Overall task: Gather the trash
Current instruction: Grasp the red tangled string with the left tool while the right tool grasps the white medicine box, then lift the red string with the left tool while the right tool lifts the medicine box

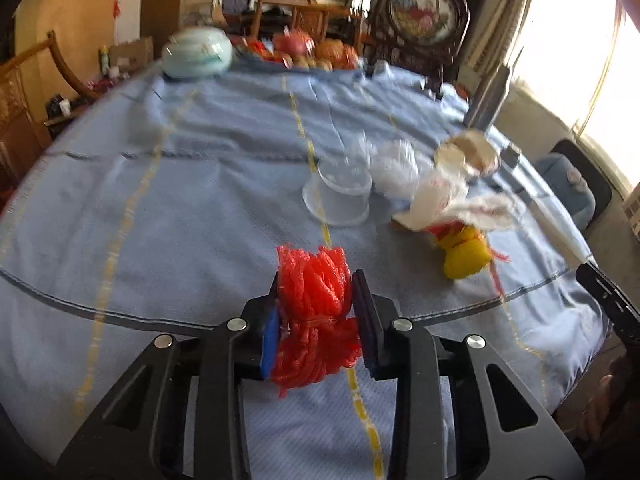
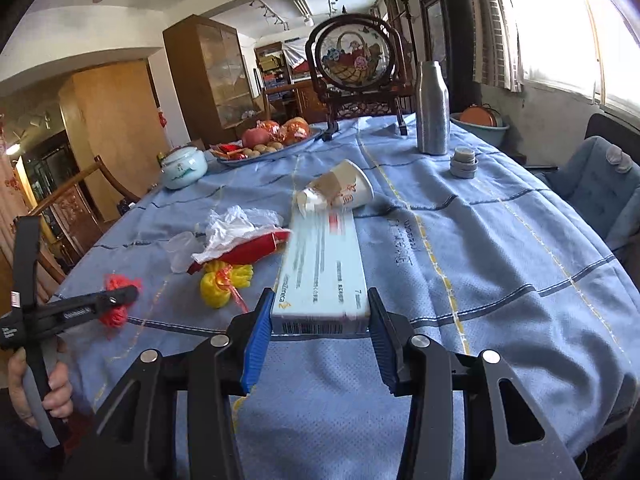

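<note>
My left gripper is shut on a bunch of red mesh netting and holds it above the blue tablecloth; it also shows in the right wrist view. My right gripper is shut on a long white medicine box, held level over the table. On the table lie a yellow mesh wad, a crumpled white plastic bag on a red wrapper, a clear plastic cup and a tipped paper cup.
A silver flask with its lid beside it, a framed round ornament, a fruit tray and a pale green jar stand at the far side. A blue chair is at the right.
</note>
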`<state>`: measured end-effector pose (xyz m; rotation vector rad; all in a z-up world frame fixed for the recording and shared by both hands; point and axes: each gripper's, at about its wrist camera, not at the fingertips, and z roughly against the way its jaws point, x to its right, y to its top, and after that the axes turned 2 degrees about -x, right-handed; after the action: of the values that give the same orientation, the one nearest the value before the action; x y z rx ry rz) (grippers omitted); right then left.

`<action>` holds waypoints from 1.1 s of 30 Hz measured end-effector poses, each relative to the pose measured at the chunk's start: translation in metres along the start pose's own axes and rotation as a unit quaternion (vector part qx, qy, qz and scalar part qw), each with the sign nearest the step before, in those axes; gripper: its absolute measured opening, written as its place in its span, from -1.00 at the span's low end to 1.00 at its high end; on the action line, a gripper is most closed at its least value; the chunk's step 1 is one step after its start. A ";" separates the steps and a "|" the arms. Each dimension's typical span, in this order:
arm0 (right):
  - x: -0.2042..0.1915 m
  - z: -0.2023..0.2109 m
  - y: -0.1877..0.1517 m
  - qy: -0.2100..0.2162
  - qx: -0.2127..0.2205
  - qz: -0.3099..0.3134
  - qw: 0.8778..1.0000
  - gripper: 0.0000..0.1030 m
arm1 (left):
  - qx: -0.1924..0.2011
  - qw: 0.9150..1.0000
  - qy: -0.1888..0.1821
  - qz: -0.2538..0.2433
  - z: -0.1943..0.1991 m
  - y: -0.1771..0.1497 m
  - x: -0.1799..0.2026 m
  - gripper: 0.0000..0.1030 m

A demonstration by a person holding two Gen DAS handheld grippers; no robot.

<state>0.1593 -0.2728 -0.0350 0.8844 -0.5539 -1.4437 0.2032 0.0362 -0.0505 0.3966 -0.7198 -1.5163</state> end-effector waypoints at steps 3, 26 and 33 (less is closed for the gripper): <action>-0.002 0.009 0.000 0.009 0.010 -0.001 1.000 -0.12 | 0.031 0.999 0.008 -0.001 0.027 0.001 -0.004 -0.35; -0.070 0.099 -0.002 0.125 0.082 0.045 0.988 -0.12 | 0.132 0.986 0.076 0.075 0.173 -0.066 -0.089 -0.35; -0.132 0.098 -0.002 0.208 0.056 0.094 0.972 -0.12 | 0.130 0.974 0.139 0.125 0.208 -0.111 -0.146 -0.35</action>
<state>0.0683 -0.1610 0.0448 1.1559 -0.3928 -1.0239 -0.0020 0.2146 0.0048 0.6747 -0.7175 -1.1045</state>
